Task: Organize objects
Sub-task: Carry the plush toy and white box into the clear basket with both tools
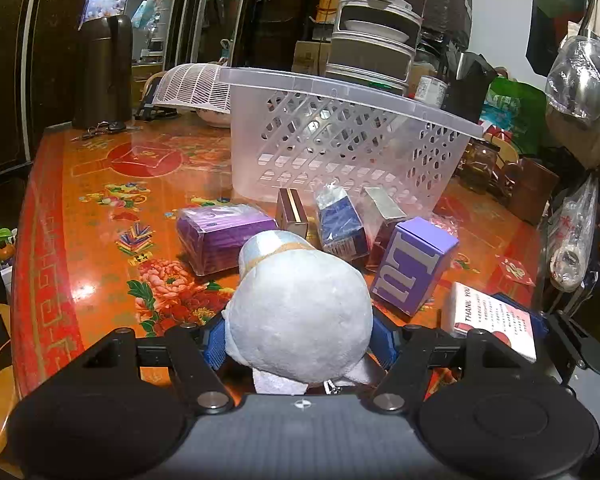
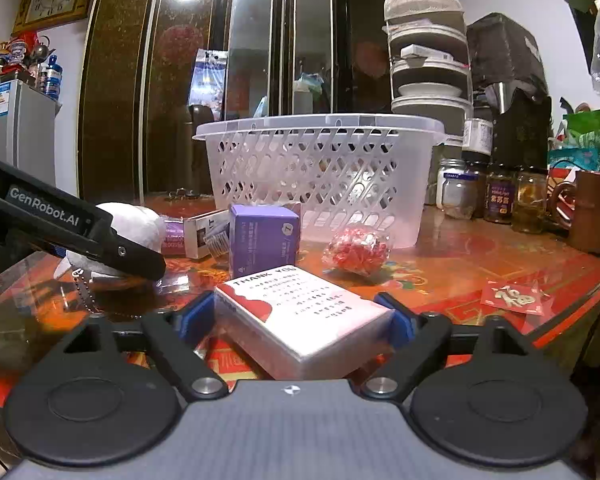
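My left gripper (image 1: 300, 340) is shut on a white plush toy (image 1: 300, 312), held just above the table. My right gripper (image 2: 300, 320) is shut on a white "THANK YOU" box (image 2: 304, 312), which also shows in the left wrist view (image 1: 496, 320). The clear plastic basket (image 1: 340, 92) stands at the middle back of the table and shows in the right wrist view too (image 2: 320, 124). In front of it lie a purple flat box (image 1: 224, 236), an upright purple box (image 1: 412, 264), a blue wrapped pack (image 1: 340, 224) and a small brown box (image 1: 292, 212).
A red-and-white wrapped bundle (image 2: 356, 252) and a red envelope (image 2: 512, 296) lie on the orange patterned table (image 1: 100, 200). Jars (image 2: 500, 196) line the right side. A thermos (image 1: 104, 68), keys (image 1: 100, 130) and a white cover (image 1: 196, 84) sit at the back left.
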A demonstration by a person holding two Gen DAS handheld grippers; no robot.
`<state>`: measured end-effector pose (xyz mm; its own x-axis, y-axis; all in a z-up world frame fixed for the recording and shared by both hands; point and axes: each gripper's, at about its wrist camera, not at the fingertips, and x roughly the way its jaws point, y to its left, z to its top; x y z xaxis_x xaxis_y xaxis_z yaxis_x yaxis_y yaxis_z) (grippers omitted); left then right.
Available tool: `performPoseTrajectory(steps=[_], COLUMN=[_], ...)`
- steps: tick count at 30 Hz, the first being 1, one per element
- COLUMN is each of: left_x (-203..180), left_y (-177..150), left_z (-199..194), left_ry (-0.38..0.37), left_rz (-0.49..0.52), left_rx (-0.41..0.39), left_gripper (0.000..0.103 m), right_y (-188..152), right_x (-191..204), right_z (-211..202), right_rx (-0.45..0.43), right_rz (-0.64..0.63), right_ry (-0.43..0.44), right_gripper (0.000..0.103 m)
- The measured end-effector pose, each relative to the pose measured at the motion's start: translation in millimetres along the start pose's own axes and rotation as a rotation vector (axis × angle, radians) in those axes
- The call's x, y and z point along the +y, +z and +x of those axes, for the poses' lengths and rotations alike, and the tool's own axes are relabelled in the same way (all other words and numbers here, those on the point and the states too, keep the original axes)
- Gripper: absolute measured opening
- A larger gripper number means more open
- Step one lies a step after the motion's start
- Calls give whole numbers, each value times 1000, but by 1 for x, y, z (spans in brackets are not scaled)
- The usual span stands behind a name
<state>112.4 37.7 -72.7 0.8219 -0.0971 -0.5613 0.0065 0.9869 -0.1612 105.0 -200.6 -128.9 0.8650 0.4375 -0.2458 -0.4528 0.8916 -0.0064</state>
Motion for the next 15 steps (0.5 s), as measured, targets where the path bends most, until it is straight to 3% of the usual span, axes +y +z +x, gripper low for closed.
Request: performPoseTrajectory(steps=[6,15], left_x=[-1,-3], left_y=[-1,-2], left_z=[-2,-7], left_ry=[2,-3], left_rz=[-1,5], left_rx=[-14,-44], left_gripper=[71,71], right_y=[-1,10], right_x=[8,3], right_z=[-9,-14], right_rx=[-23,-32], right_rz=[-41,-8], right_ry=[-40,-27], right_gripper=[84,83])
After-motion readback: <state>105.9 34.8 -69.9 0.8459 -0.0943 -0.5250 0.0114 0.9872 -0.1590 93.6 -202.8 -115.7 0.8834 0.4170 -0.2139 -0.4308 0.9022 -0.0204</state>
